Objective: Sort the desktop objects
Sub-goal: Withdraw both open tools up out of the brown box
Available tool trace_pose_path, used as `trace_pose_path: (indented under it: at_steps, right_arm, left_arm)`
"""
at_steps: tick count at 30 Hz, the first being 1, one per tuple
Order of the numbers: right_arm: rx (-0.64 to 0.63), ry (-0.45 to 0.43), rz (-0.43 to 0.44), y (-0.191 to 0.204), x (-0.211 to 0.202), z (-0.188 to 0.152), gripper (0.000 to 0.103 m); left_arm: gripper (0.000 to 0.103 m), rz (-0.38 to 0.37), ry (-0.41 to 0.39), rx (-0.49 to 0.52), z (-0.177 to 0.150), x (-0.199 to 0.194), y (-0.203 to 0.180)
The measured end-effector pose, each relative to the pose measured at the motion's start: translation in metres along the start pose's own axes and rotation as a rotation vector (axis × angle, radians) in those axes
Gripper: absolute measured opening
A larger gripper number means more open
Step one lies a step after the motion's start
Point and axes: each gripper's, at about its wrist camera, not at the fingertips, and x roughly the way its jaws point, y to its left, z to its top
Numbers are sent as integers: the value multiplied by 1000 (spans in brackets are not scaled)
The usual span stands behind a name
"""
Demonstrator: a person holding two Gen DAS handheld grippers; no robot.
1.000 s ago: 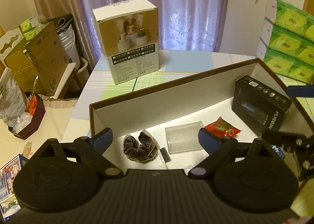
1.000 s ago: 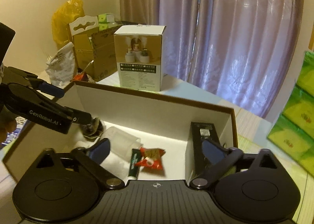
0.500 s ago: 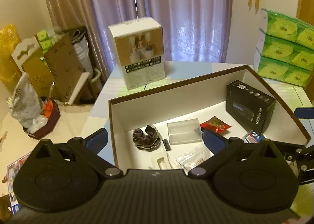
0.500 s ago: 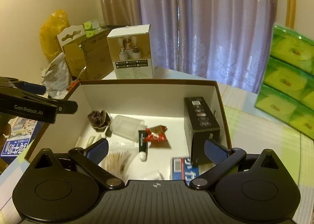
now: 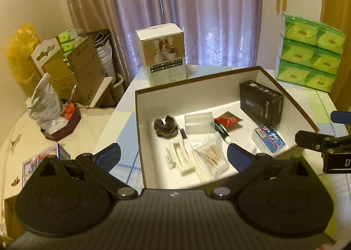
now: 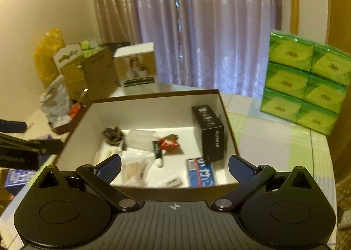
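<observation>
One open box [image 5: 197,87] held one black carton [image 5: 261,103], one dark scrunchie [image 5: 165,126], one clear plastic case [image 5: 199,122], one red sachet [image 5: 228,119], one green tube [image 5: 222,132], one bag of cotton swabs [image 5: 211,156] and one blue-and-white packet [image 5: 271,139]. Behind it stood one white carton [image 5: 161,52]. Six green tissue packs [image 5: 309,53] were stacked in one block, two across and three high.

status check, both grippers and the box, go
Left gripper open, empty. Right gripper open, empty. Both above the box; sorted items inside. Nothing in the way.
</observation>
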Motion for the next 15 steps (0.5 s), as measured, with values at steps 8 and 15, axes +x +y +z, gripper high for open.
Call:
trace_pose_path:
  at_steps: [8,15]
  right_arm:
    - [-10,-11,29,6,-45,-21,101]
    - [-26,-46,35,6,-83,-33,101]
  left_arm:
    - [102,14,-7,-33,-26,-48,-14]
    - [102,31,-16,-61,-47,-86,-26]
